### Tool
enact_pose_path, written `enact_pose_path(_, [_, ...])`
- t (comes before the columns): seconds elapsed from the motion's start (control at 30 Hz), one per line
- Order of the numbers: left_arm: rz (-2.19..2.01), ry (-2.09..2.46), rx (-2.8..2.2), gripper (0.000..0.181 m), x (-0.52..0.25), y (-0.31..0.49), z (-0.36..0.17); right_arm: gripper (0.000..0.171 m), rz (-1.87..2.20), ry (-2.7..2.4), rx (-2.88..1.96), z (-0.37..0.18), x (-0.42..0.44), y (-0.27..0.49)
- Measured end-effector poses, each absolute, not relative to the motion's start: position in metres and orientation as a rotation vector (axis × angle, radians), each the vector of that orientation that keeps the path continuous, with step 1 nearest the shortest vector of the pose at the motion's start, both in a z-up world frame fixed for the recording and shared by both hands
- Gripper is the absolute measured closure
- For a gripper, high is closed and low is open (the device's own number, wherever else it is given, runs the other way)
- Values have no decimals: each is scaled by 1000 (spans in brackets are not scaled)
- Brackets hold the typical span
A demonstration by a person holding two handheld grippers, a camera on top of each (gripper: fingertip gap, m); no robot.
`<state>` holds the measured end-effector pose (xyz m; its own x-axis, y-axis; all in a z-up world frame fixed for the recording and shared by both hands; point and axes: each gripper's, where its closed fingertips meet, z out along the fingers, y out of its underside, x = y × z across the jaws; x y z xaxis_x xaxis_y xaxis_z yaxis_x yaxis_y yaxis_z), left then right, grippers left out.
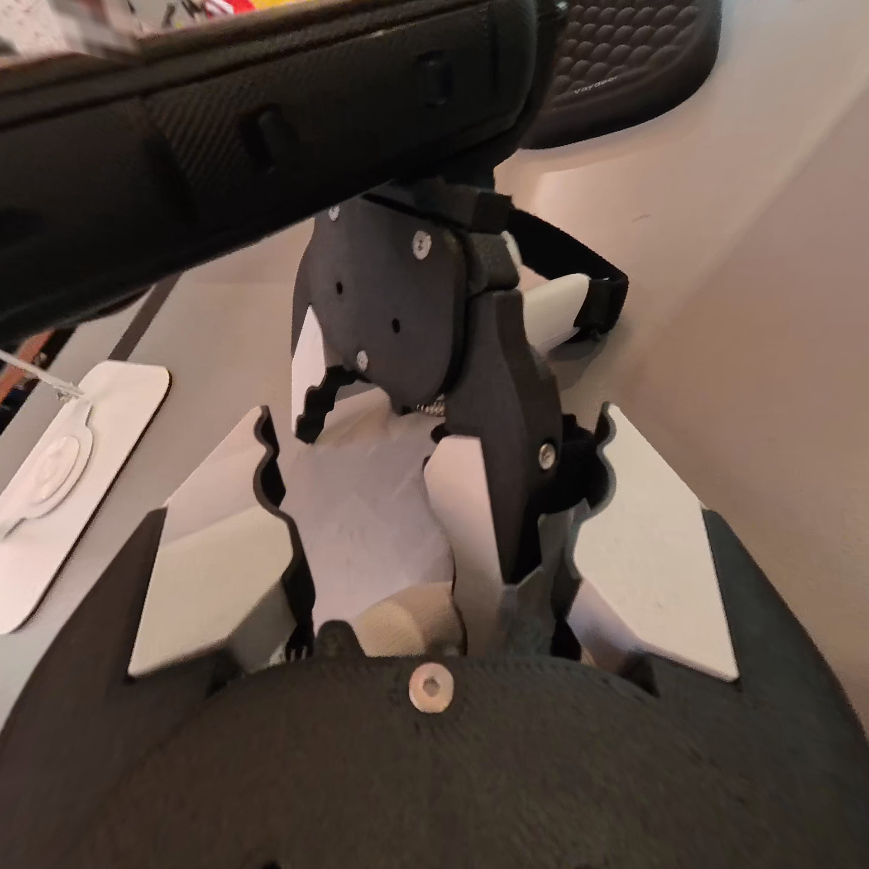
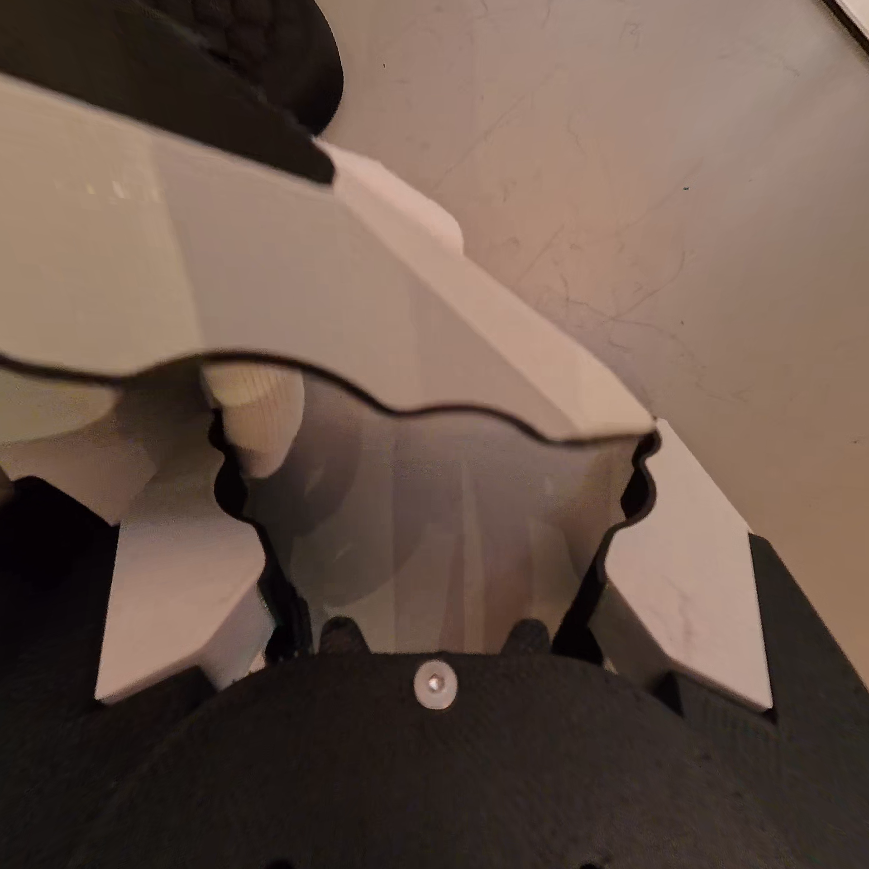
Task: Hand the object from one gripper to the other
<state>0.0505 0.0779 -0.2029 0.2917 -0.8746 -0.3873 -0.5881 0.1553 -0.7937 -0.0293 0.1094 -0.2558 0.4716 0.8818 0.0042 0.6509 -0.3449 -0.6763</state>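
Note:
A short cream cylinder point(image 1: 414, 623) shows deep between the fingers of my left gripper point(image 1: 435, 414), near its base. Its jaws stand wide apart. The right gripper's black body point(image 1: 376, 301) comes in from above, turned crosswise, with its fingers reaching down between mine. In the right wrist view my right gripper point(image 2: 435, 428) also has its jaws wide apart. The cylinder point(image 2: 258, 423) lies against its left finger point(image 2: 230, 484), under the wavy edge of the left gripper's white finger point(image 2: 282, 282). I cannot tell what holds the cylinder.
The grey-beige table point(image 1: 729, 352) lies below both grippers. A white rounded pad point(image 1: 108, 470) with a clear plastic piece on it sits at the left. A black dimpled cushion point(image 1: 635, 61) is at the back right. It also shows in the right wrist view point(image 2: 263, 51). One gripper's finger ends stand about 8 cm off the other's.

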Motion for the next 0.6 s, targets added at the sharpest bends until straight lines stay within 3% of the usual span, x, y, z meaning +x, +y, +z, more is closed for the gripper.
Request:
enact_pose_path(0.17, [-384,1330,-1719,28,17,79,-206,12,488,-1266,-2108,-256,-29,109])
enact_pose_path(0.37, [-274,1267,-1902,63,-11,76,-227,12,488,-1265,-2108,-256,-29,110])
enact_pose_path(0.4, [-332,1252,-1966,65,-9,72,-232,12,488,-1265,-2108,-256,-29,110])
enact_pose_path(0.47, [-389,1234,-2061,51,-10,71,-239,12,488,-1265,-2108,-256,-29,110])
enact_pose_path(0.5, [-380,1182,-2076,59,-12,76,-236,12,488,-1265,-2108,-256,-29,110])
enact_pose_path(0.6, [-300,1142,-2075,51,-20,79,-237,12,487,-1264,-2109,-256,-29,110])
